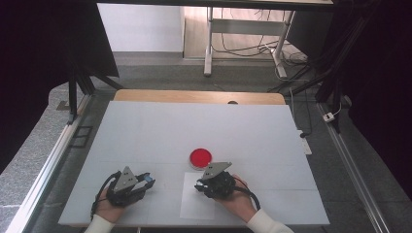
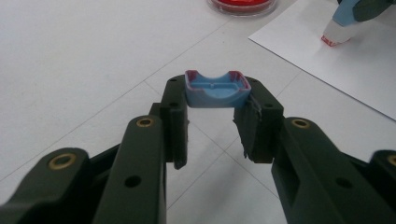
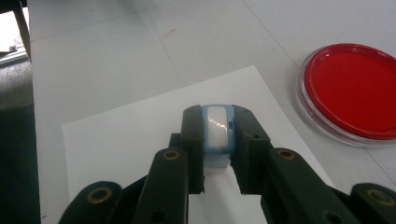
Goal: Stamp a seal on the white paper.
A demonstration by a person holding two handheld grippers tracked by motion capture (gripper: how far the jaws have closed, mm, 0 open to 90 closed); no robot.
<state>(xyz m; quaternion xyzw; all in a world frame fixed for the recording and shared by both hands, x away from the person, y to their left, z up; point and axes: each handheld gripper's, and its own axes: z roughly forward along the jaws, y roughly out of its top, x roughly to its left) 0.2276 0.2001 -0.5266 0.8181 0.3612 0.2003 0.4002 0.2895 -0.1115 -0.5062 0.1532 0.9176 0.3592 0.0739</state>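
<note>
Stamp body and cap are apart, one in each gripper. In the high view, the left gripper (image 1: 145, 182) sits at the lower left of the white bench (image 1: 145, 131), a speck of blue showing at its tip; the right gripper (image 1: 200, 187) sits at lower centre, its tip over the sheet of white paper (image 1: 197, 206). Just above that gripper, near the middle of the frame, lies the red dish (image 1: 200, 158).

In the left gripper view, the black fingers (image 2: 175, 116) pinch the small blue cap (image 2: 217, 88) at centre frame, its hollow side facing up and its rim smeared red. The bench lies beneath it. At the upper right corner the stamp (image 2: 343, 25) stands tip-down on the paper (image 2: 336, 74), its white end edged with red; the dish (image 2: 243, 4) shows at the top edge.

In the right gripper view, the fingers (image 3: 194, 135) clamp the blue and white stamp (image 3: 217, 133) at centre frame, over the paper (image 3: 121, 140). The dish (image 3: 350, 91), a clear rim around a red filling, lies at the right, just beside the paper's edge.
</note>
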